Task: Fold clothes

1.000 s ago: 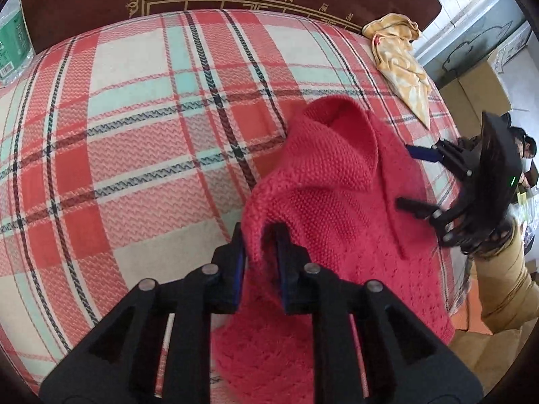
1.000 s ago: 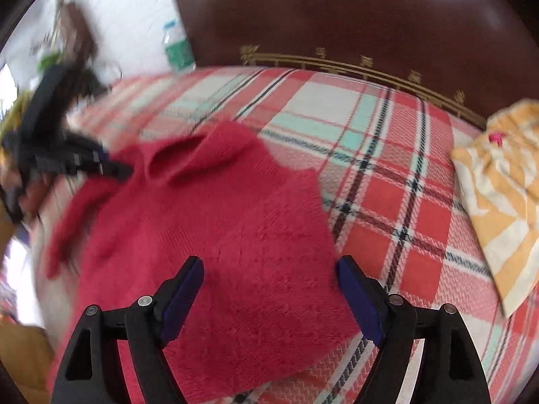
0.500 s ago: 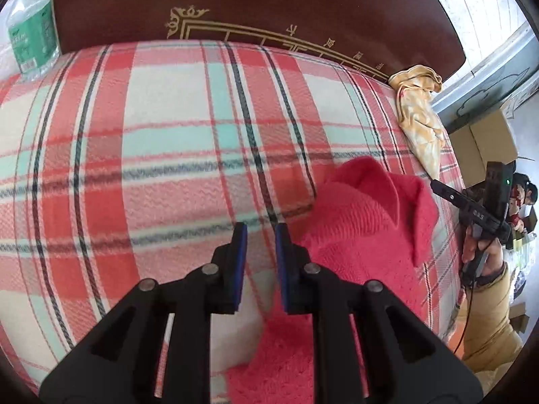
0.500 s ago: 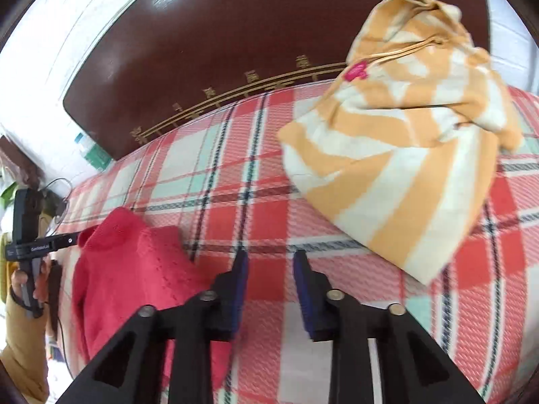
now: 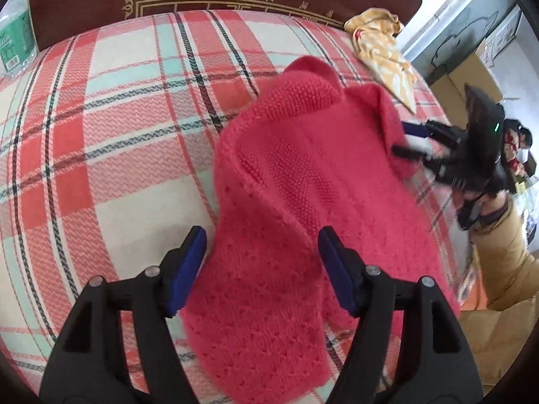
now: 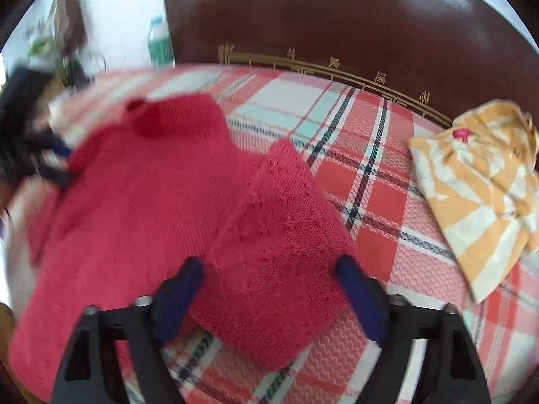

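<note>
The red knitted sweater [image 5: 296, 202] lies spread on the plaid bedcover [image 5: 101, 128], and both grippers hang over it with their jaws spread wide.

In the left wrist view, the left gripper [image 5: 262, 262] has its blue-padded fingers [image 5: 188, 269] standing far apart, one on each side of a raised ridge of the knit; the wool runs between them and on ahead, and nothing is pinched. Beyond the fingertips the sweater widens toward its collar. Off to the right of the fingers, at the sweater's far edge, the right gripper [image 5: 409, 141] shows with the knit at its tips, though motion blur there makes it hard to say whether it touches the cloth.

In the right wrist view, the right gripper [image 6: 269, 276] is likewise wide open. A folded-over sleeve or flap of the sweater [image 6: 276, 235] lies between its fingers [image 6: 360, 299] and extends ahead of them, on top of the sweater's body, which spreads to the left of the fingers. The left gripper [image 6: 50, 161] appears as a dark blur at the far left edge of the garment.

To the right of the right fingers, apart from the sweater, an orange-and-white striped garment [image 6: 481, 188] lies crumpled on the bedcover. Ahead of both grippers stands the dark wooden headboard [image 6: 337, 23], with a green-labelled bottle [image 6: 160, 47] beside its left end.
</note>
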The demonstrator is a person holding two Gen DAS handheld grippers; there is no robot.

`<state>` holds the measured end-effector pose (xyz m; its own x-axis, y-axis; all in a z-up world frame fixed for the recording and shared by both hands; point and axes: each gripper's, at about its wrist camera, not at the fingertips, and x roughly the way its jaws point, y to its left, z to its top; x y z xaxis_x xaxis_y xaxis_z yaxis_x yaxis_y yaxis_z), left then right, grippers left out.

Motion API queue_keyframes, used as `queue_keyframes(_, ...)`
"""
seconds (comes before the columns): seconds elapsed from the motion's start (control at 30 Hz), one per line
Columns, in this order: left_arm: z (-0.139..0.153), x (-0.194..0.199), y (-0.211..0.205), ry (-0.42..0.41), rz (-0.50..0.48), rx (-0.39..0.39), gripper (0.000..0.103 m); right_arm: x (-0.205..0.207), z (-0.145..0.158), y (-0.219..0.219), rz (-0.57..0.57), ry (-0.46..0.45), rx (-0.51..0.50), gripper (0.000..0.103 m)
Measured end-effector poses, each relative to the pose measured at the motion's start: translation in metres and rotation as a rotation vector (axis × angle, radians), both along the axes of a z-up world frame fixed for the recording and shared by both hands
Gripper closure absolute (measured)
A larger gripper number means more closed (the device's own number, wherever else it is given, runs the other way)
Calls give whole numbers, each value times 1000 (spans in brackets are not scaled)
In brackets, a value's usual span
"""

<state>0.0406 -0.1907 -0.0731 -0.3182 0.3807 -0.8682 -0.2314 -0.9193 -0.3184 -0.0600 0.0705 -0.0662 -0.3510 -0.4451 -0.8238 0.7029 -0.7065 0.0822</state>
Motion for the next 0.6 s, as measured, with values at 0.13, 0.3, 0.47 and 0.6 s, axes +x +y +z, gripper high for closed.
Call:
queue_keyframes(0.13,1,-21,-3,5,25,-9,72,-33,13,36,-118,-94,-138,90)
queue_keyframes(0.3,7,-58,-31,10,168,-25,76,-75,10,77,-293,-202,-286,90)
queue_keyframes(0.47,27,-58,-68,56,334,25,76,-83,5,93,-444,-197,-281,53)
queue_keyframes(0.6,44,-6,-54,100,184,85,52,-36,22,86,-262,-199,-395,36)
